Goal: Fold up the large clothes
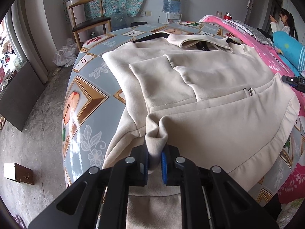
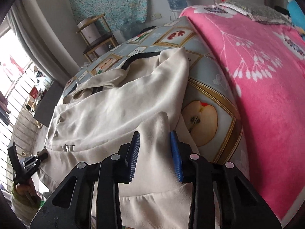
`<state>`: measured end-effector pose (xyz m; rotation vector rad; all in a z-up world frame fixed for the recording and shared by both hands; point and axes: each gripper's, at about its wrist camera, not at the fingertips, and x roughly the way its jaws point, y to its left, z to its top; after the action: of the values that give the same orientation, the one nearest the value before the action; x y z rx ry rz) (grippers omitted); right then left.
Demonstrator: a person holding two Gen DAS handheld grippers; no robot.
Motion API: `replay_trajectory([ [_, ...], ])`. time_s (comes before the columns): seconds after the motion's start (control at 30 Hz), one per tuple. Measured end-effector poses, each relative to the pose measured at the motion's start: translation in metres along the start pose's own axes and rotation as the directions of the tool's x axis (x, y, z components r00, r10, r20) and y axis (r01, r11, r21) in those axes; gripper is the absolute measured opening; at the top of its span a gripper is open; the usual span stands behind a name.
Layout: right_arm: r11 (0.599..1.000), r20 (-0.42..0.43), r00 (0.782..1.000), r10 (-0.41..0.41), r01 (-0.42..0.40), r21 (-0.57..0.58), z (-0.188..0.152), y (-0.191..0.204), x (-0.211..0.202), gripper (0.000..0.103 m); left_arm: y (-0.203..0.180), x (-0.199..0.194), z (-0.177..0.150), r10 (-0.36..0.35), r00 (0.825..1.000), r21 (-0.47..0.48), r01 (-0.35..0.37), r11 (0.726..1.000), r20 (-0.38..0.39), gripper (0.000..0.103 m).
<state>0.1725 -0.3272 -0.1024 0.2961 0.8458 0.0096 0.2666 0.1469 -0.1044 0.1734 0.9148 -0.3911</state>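
Note:
A large cream coat (image 1: 209,95) lies spread on a table covered with a fruit-print cloth (image 1: 85,95), collar at the far end. My left gripper (image 1: 154,152) is shut on a bunched fold of the coat's near left edge, cloth pinched between its blue pads. In the right wrist view the coat (image 2: 114,105) runs away to the left. My right gripper (image 2: 155,139) has a raised ridge of the coat's near right edge squeezed between its blue pads (image 2: 134,152). The left gripper (image 2: 26,162) shows at the lower left, a hand holding it.
A pink flowered blanket (image 2: 257,66) covers the table's right side. A wooden chair (image 1: 89,19), a water dispenser (image 1: 172,0) and plastic bags (image 1: 64,55) stand beyond the far end. A person (image 1: 286,22) is at the far right. A small box (image 1: 19,173) lies on the floor.

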Motion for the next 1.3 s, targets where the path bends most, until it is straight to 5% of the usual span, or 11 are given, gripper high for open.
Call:
replay_trajectory([
  [0.17,0.992,0.002,0.996,-0.091,0.091,-0.093,-0.008,0.015,-0.004,0.007,-0.001,-0.001,0.000,0.002,1.000,-0.001,-0.002,1.000,0.007,0.010],
  [0.33,0.977,0.104,0.984,-0.142,0.156,-0.143,-0.016,0.032,-0.035,0.005,0.000,-0.035,-0.003,-0.036,0.995,0.001,0.036,0.999,0.089,0.006],
  [0.53,0.974,0.245,0.956,-0.162,0.195,-0.118,-0.019,0.046,-0.086,0.005,0.009,-0.109,0.014,-0.112,0.963,-0.008,0.117,0.993,0.244,0.006],
  [0.7,0.979,0.362,0.923,-0.127,0.175,-0.101,0.019,0.051,-0.104,0.004,0.019,-0.134,0.063,-0.141,0.926,-0.013,0.155,0.988,0.351,0.006],
  [0.87,0.983,0.424,0.902,-0.086,0.146,-0.113,0.090,0.050,-0.089,0.004,0.036,-0.118,0.136,-0.119,0.910,0.000,0.129,0.992,0.398,0.006],
  [1.1,0.974,0.352,0.929,-0.116,0.175,-0.141,0.190,0.042,0.013,0.004,0.057,-0.005,0.239,-0.045,0.964,0.011,0.044,0.999,0.262,0.006],
  [1.3,0.970,0.107,0.976,-0.191,0.204,-0.134,0.204,0.018,0.135,0.004,0.069,0.110,0.244,0.017,1.000,-0.012,-0.017,1.000,0.012,0.008],
])
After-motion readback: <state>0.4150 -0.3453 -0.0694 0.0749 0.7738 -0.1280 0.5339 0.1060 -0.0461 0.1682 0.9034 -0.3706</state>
